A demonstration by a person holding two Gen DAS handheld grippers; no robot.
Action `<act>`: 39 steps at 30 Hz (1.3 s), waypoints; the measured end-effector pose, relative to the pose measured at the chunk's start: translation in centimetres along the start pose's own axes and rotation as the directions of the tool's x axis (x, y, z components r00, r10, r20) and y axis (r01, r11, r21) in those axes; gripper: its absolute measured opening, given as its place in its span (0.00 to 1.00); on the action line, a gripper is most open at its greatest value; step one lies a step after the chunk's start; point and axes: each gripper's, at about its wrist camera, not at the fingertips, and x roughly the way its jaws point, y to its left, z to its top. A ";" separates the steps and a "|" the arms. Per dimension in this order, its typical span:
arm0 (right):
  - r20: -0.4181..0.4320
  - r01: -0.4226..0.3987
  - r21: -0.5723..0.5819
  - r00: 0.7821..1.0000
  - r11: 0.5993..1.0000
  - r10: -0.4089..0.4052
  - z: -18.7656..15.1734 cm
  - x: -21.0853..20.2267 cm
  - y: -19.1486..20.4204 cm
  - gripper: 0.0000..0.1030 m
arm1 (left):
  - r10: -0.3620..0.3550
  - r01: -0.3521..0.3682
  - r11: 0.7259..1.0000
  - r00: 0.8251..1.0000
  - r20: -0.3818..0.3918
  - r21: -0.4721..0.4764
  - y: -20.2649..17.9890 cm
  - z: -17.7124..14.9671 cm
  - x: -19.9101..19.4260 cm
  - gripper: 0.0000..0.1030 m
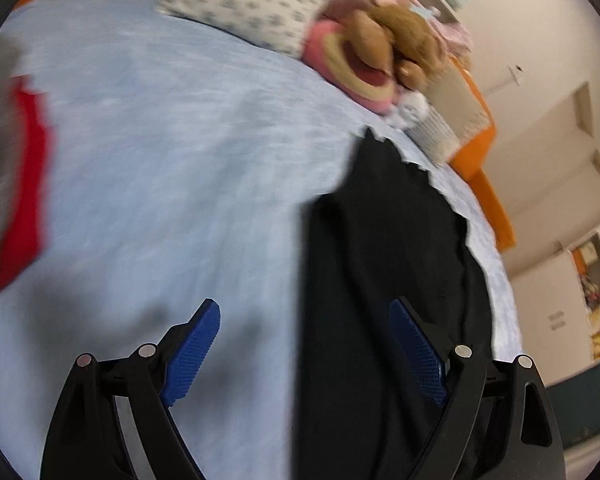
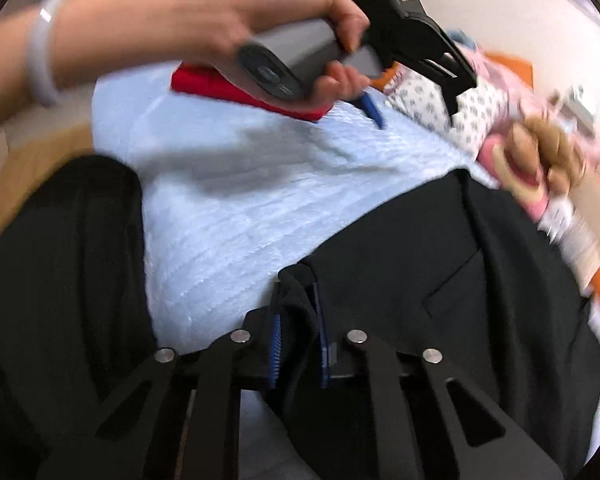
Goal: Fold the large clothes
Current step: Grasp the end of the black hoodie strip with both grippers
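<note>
A large black garment (image 1: 384, 264) lies on the light blue bedspread (image 1: 172, 152). In the right wrist view it (image 2: 440, 280) spreads across the lower half. My right gripper (image 2: 298, 320) is shut on a bunched edge of the black garment. My left gripper (image 1: 304, 344) is open and empty, above the bedspread at the garment's left edge. In the right wrist view the left gripper (image 2: 374, 114) is held by a hand above the bed, its blue fingertips (image 2: 370, 106) apart.
A folded red garment (image 2: 236, 90) lies at the far side of the bed, also seen in the left wrist view (image 1: 24, 184). A patterned pillow (image 1: 256, 4) and plush toys (image 1: 384, 48) sit at the head. An orange bed frame (image 1: 488, 184) borders the bed.
</note>
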 end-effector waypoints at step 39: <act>0.271 -0.254 0.487 0.953 0.836 0.132 -4.8 -12.9 -15.5 0.08 | 0.095 -0.111 0.991 0.976 -0.197 -0.072 -16.1 11.3 10.3 0.17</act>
